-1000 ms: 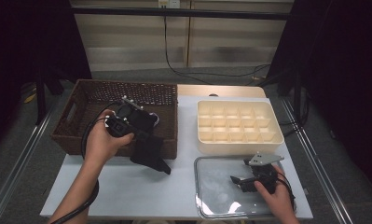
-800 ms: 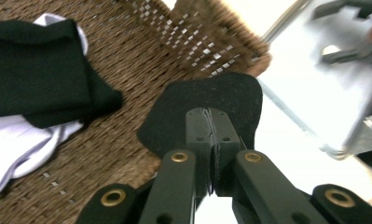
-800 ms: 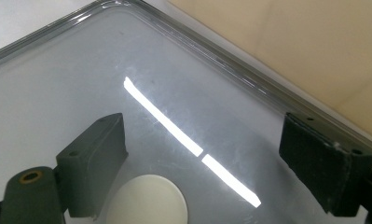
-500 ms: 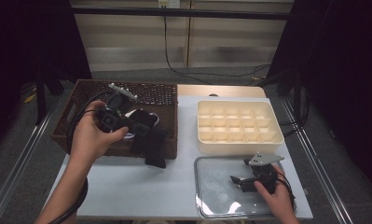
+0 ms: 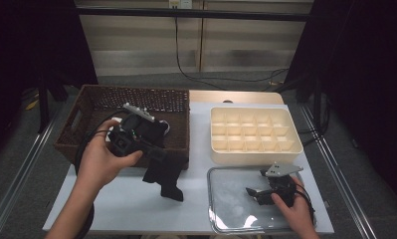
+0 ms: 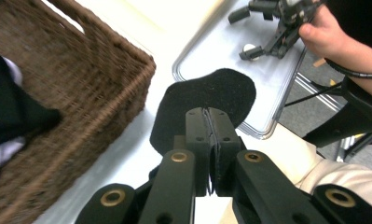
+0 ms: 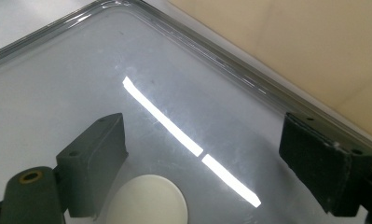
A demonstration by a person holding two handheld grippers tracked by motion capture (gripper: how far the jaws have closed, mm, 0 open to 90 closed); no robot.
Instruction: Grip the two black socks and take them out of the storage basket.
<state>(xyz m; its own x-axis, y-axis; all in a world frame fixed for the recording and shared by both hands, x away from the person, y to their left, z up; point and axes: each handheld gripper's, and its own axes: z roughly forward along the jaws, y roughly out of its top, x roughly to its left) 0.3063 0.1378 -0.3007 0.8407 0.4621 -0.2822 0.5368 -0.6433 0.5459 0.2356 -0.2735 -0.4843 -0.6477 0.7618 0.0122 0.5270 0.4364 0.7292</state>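
Note:
My left gripper (image 5: 156,153) is shut on a black sock (image 5: 168,177) that hangs from its jaws over the table, just in front of the wicker basket (image 5: 86,99). In the left gripper view the pads (image 6: 197,126) pinch the sock's (image 6: 207,93) edge, and its rounded end droops past them. My right gripper (image 5: 255,194) is open and low over a clear plastic lid (image 5: 231,209) at the front right. In the right gripper view the right gripper (image 7: 202,144) has its jaws wide apart above the lid (image 7: 58,93), with nothing gripped.
Dark and white clothes (image 6: 6,116) lie inside the basket (image 6: 81,79). A cream box (image 5: 255,132) with several compartments stands behind the lid. A white round disc (image 7: 151,200) shows low between the right jaws. Black cables trail from both grippers.
The left hand has lifted and shifted with the sock, which has come up off the table and now hangs from the jaws. The right hand has stayed put.

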